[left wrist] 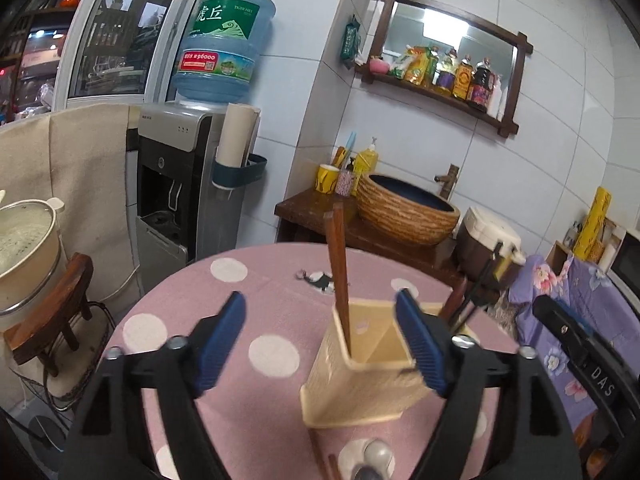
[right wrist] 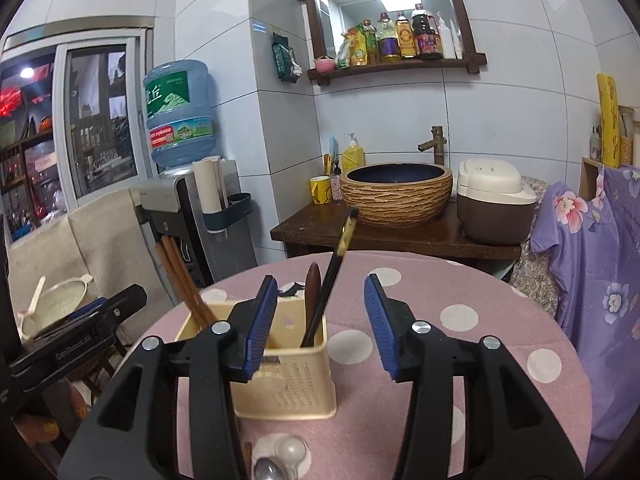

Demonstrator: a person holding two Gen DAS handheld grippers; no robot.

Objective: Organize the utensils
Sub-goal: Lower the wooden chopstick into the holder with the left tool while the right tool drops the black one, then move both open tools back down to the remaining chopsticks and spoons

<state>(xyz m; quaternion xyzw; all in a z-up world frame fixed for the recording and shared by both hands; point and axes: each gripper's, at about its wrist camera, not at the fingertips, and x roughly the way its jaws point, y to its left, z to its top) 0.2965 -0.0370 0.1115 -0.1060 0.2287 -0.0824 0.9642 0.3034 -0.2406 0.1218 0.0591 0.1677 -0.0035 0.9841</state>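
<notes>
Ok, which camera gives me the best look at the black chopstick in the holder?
The right wrist view: the black chopstick shows nearly full length, leaning in the cream holder's right compartment. The left wrist view shows only a thin dark sliver behind the hand-held gripper's finger.

Spoons [right wrist: 280, 460] cut off by bottom edge, partly behind jaws.

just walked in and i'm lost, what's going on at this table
A person is sorting utensils into a cream holder on the pink dotted table, with a handheld gripper in each hand. Both the left gripper and the right gripper are open and hold nothing. Brown wooden chopsticks already stand in the left compartment; a black chopstick and a brown utensil stand in the right one. Spoons and a loose chopstick still lie on the table in front of the holder.
</notes>
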